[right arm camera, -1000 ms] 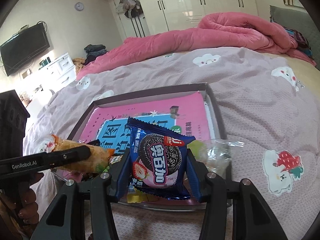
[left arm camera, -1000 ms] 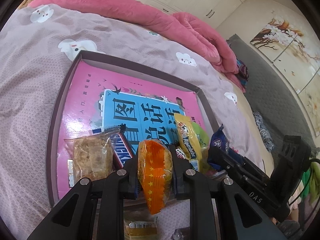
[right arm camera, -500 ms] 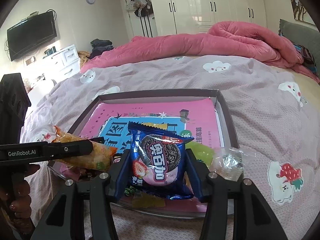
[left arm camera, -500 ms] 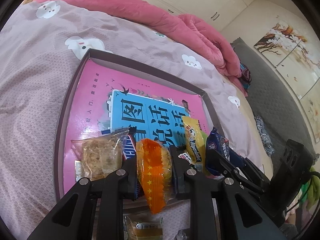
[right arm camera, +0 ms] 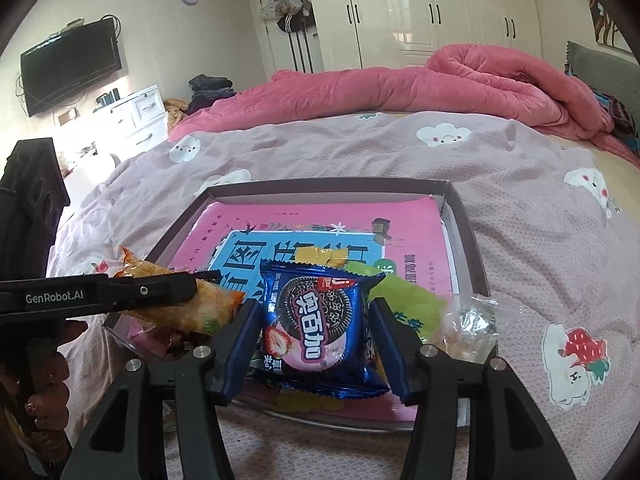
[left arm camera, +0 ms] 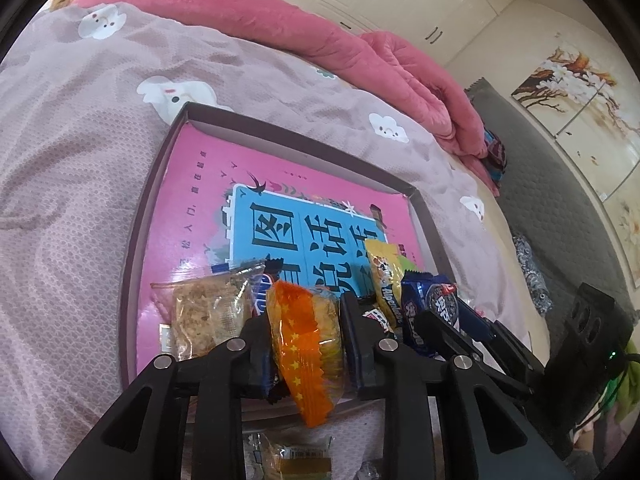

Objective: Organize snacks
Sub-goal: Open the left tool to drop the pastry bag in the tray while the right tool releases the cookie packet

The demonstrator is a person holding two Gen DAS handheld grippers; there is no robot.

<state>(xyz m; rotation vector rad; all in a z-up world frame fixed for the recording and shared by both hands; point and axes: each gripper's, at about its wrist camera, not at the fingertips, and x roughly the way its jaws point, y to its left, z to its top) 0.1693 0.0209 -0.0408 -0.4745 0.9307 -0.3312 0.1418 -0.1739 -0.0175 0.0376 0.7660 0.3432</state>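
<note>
Crinkled orange foil with small yellow stars wraps the snack pack (left arm camera: 304, 344) between the black fingers of the left gripper (left arm camera: 306, 334); its jaws are opening, pads apparently still touching the foil. The right gripper (right arm camera: 312, 334), jaws also opening, flanks a glossy blue cookie packet (right arm camera: 316, 320). Both hang over the near edge of the shallow rectangular box (right arm camera: 464, 216), lined with a smooth pink printed sheet (left arm camera: 280, 184), on quilted bedding (right arm camera: 520, 240).
</note>
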